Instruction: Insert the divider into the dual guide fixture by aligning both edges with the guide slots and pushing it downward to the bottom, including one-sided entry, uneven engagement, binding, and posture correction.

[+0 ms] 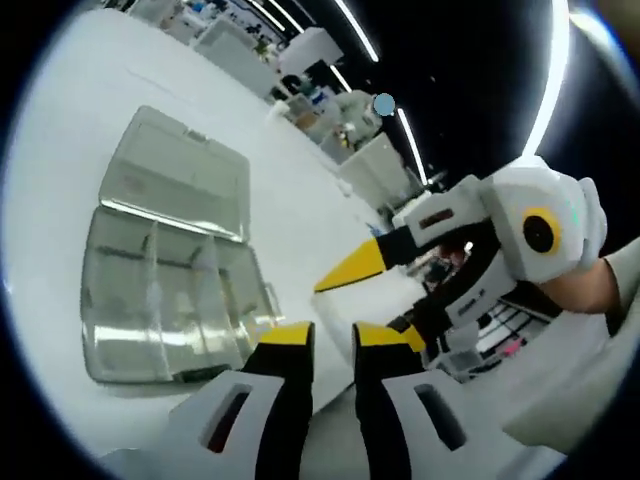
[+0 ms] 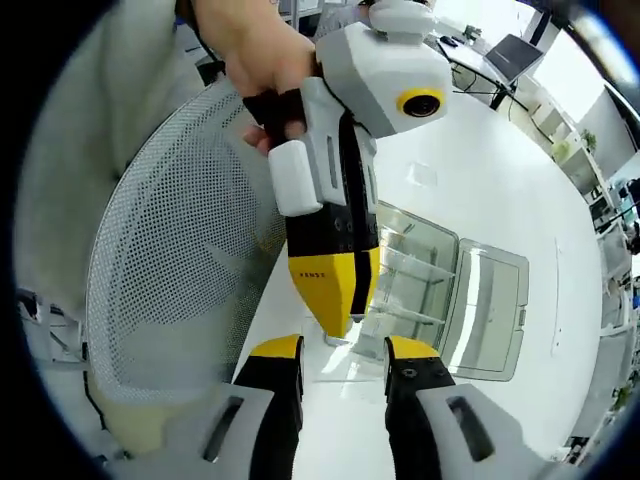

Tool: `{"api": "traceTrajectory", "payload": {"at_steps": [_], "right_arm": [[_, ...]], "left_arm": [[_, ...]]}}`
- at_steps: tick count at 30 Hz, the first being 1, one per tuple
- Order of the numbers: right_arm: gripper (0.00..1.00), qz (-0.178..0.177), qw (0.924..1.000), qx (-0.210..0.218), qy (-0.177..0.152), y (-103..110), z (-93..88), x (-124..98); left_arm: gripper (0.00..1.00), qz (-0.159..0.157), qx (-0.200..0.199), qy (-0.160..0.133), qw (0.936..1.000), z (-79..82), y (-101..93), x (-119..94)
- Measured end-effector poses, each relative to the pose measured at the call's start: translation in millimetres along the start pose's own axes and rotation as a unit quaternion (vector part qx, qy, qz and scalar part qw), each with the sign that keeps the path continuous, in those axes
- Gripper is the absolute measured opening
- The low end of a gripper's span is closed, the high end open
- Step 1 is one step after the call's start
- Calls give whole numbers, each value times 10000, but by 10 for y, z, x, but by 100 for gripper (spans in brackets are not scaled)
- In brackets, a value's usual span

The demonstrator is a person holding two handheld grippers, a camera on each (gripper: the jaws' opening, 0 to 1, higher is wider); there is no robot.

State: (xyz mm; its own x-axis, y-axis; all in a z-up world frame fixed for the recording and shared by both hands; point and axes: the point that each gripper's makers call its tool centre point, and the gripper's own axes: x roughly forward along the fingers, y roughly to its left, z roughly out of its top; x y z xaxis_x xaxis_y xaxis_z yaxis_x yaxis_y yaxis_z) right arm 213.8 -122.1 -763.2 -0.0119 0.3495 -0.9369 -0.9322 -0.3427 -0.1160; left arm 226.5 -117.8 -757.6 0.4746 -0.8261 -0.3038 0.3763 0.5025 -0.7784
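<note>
A clear plastic box with inner partitions lies on the white table, its lid folded open behind it. My left gripper hovers just right of the box, with a narrow gap between its jaws and nothing in it. My right gripper, held by a hand, comes in from the right with its jaws apart. In the right gripper view the box and lid lie ahead. The left gripper hangs tip-down over the box's near corner, just above my open right gripper.
A grey mesh chair back stands close at the table's edge, beside the person's hand. A laptop sits at the table's far end. Cluttered lab benches lie beyond the table. Bare table surrounds the box.
</note>
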Motion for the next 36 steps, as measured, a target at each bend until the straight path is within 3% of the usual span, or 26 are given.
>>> {"api": "traceTrajectory", "payload": {"at_steps": [24,36], "right_arm": [[27,-130,9999,28,15,21,37,-9],[27,-151,9998,88,-31,50,59,0]], "left_arm": [[3,68,-687,53,9976,-68,15,55],[0,35,-1213,76,9926,-69,26,63]]}}
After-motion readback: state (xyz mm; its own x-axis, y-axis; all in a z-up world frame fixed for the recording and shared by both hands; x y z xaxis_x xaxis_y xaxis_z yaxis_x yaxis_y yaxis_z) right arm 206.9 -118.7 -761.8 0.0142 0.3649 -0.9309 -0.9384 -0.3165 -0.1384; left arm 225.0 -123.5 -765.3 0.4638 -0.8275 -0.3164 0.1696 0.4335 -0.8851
